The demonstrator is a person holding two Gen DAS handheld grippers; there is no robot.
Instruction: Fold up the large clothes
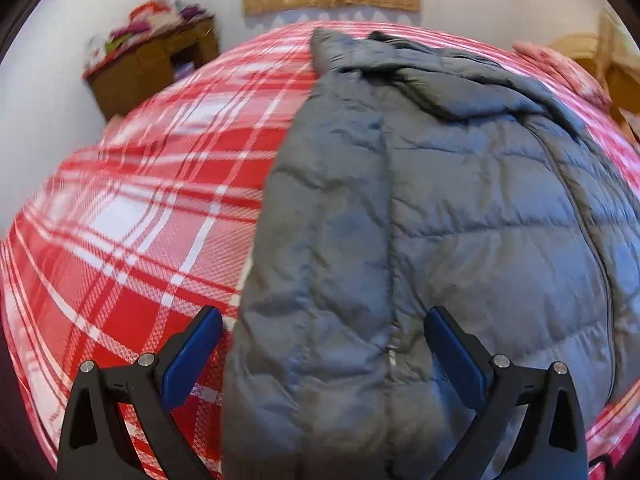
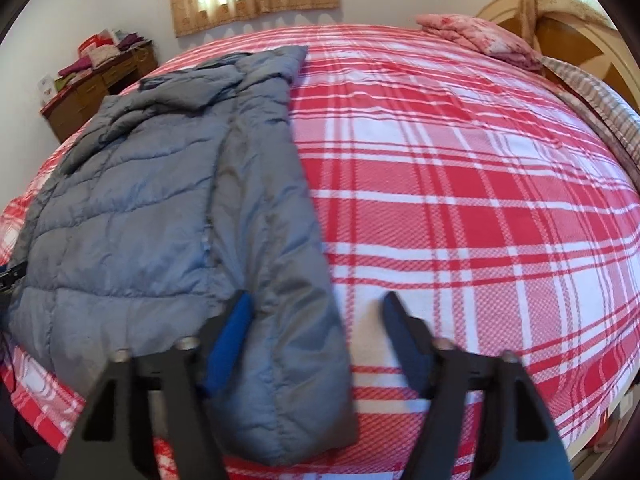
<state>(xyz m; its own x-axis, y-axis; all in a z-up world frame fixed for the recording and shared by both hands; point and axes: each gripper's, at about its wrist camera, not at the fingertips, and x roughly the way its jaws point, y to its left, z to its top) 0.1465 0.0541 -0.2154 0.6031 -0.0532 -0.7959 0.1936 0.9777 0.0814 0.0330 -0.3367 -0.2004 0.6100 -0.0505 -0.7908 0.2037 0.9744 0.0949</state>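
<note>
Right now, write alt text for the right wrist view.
A grey puffer jacket lies flat on a red-and-white plaid bedspread. The right gripper hangs open over its near sleeve edge. A pink pillow sits at the far side.

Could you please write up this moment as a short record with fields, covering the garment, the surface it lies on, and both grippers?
garment: grey quilted jacket, lying flat, sleeves folded in along its sides
surface: red and white plaid bedcover
left gripper: jaws wide, astride the jacket's near left edge, pads not pressing
right gripper: jaws apart over the near right sleeve, not gripping
background: wooden cabinet with stacked cloth, pink pillow
</note>
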